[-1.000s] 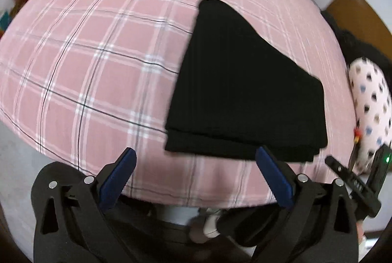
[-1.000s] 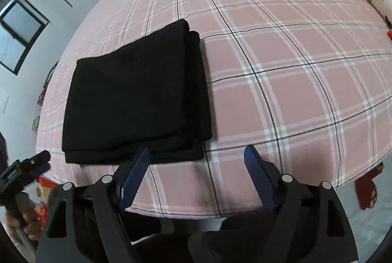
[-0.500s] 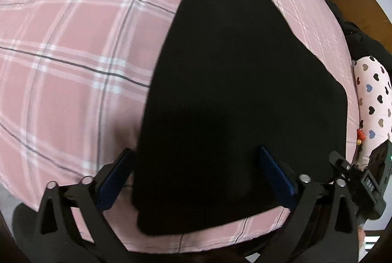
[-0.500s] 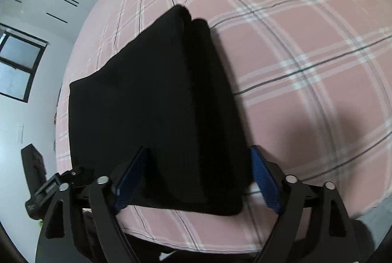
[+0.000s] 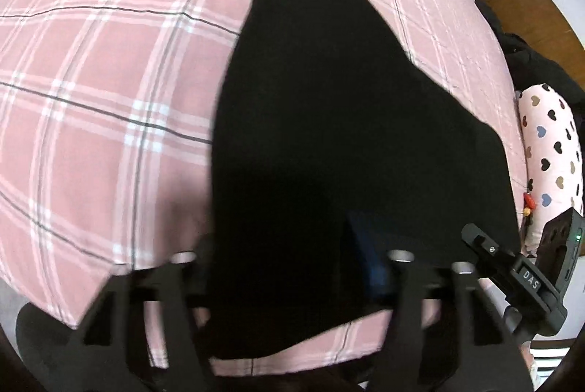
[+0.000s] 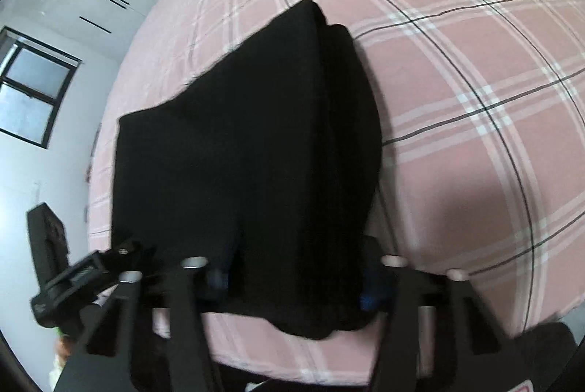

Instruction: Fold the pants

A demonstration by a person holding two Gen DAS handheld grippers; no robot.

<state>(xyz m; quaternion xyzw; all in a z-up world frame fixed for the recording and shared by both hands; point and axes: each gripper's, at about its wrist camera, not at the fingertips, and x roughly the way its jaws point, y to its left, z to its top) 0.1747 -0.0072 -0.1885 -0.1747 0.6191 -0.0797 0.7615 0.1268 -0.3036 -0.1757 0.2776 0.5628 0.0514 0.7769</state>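
The black pants lie folded in a thick stack on the pink plaid bed; they also show in the right wrist view. My left gripper is closing on the stack's near edge, the cloth bunched between its jaws and hiding the left finger. My right gripper grips the near edge of the same stack at its right side, with blue pads pressed against the cloth. Each gripper shows at the edge of the other's view.
A white pillow with heart print lies at the right of the bed beside dark clothing and a brown headboard. A white wall with a window stands left in the right wrist view. The bed's near edge is just under both grippers.
Both grippers moved in from above the bed's edge onto the stack's near edge, and their jaws narrowed from wide open onto the cloth.
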